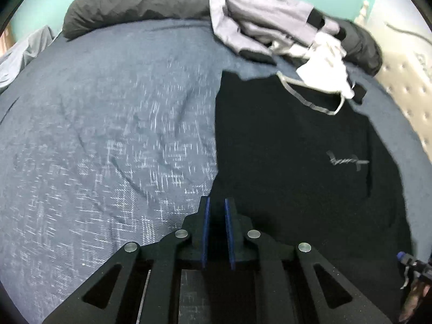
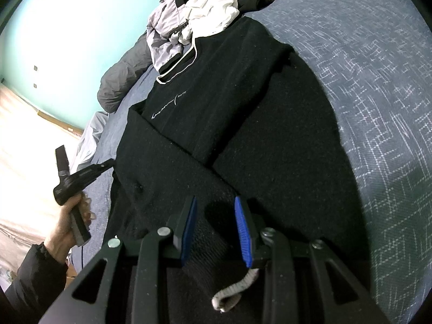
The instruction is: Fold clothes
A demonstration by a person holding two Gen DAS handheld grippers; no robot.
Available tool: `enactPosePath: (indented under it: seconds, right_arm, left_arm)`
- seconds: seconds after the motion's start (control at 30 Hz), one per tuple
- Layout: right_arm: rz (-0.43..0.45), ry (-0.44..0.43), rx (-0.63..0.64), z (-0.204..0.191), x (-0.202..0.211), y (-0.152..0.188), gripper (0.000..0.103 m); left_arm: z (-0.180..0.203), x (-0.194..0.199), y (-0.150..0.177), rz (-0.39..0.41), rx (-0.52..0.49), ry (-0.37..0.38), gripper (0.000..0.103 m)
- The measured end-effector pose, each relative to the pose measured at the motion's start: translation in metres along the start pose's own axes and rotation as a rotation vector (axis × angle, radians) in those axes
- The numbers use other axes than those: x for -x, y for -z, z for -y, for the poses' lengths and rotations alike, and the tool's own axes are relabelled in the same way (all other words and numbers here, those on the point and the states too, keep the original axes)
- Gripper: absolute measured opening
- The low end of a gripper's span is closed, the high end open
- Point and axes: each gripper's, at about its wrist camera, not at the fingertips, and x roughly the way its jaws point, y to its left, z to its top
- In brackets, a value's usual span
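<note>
The black knit sweater [image 1: 291,162] with a pale neckline trim and a thin line of script on the chest lies flat on the bed, on the blue-grey patterned bedspread [image 1: 108,135]. In the right wrist view both sleeves are folded inward and cross over the body of the garment.

Left gripper [image 1: 216,202]: black, with blue pads; the jaws stand nearly together with a narrow gap. It is at the sweater's left edge, but whether cloth is pinched between the pads cannot be told. In the right wrist view a bare hand [image 2: 73,216] with a dark cuff holds this tool beside the sweater.

Right gripper [image 2: 216,202]: jaws partly apart, over the lower end of the sweater. Dark knit cloth fills the space between the pads and a pale ribbed hem strip [image 2: 235,291] curls out beneath, so it appears clenched on the sweater's hem.

A heap of grey, white and black clothes [image 1: 270,27] lies at the head of the bed, touching the sweater's collar. A dark grey pillow [image 1: 135,5] lies beside it against the turquoise wall [image 2: 67,27].
</note>
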Motion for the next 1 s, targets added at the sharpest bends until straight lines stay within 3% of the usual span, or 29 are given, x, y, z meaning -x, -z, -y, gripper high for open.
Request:
enactPosePath:
  seconds: [0.27, 0.53, 0.67, 1.0]
  right_arm:
    - [-0.007, -0.003, 0.005, 0.000, 0.000, -0.002, 0.029]
    - [0.031, 0.025, 0.042, -0.013, 0.015, -0.008, 0.029]
    - [0.040, 0.031, 0.084, -0.029, 0.018, -0.018, 0.039]
    - [-0.094, 0.060, 0.331, -0.117, -0.058, -0.086, 0.039]
  left_arm:
    - [-0.003, 0.003, 0.011, 0.032, -0.020, -0.009, 0.012]
    - [-0.016, 0.016, 0.024, 0.105, 0.064, 0.027, 0.012]
    - [-0.026, 0.017, 0.033, 0.134, 0.124, 0.066, 0.013]
    - [-0.035, 0.011, 0.038, 0.135, 0.168, 0.136, 0.019]
